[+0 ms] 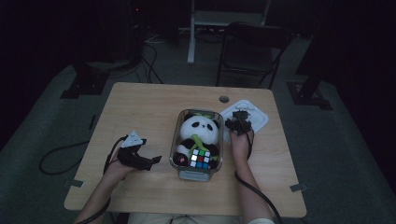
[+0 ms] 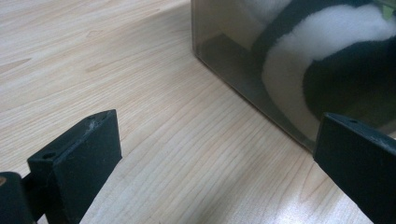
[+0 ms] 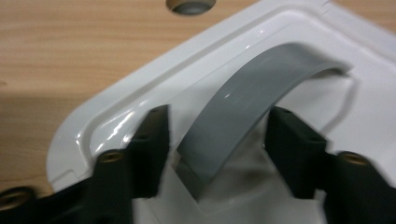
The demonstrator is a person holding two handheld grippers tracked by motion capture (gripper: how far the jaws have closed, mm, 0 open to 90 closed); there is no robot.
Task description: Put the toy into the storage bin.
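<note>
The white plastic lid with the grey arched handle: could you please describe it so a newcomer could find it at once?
On the light wooden table, find the clear rectangular container holding a plush panda. Just right of it, near the far right corner, lies the white plastic lid, flat on the wood. Its grey arched handle sits between the right tool's jaws.

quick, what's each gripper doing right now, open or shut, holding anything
left gripper: open, holding nothing, jaws beside the clear container.
right gripper: open, jaws either side of the grey handle on the white lid, not yet pressing on it.

Black jaws (brass screws), trailing black cables.
</note>
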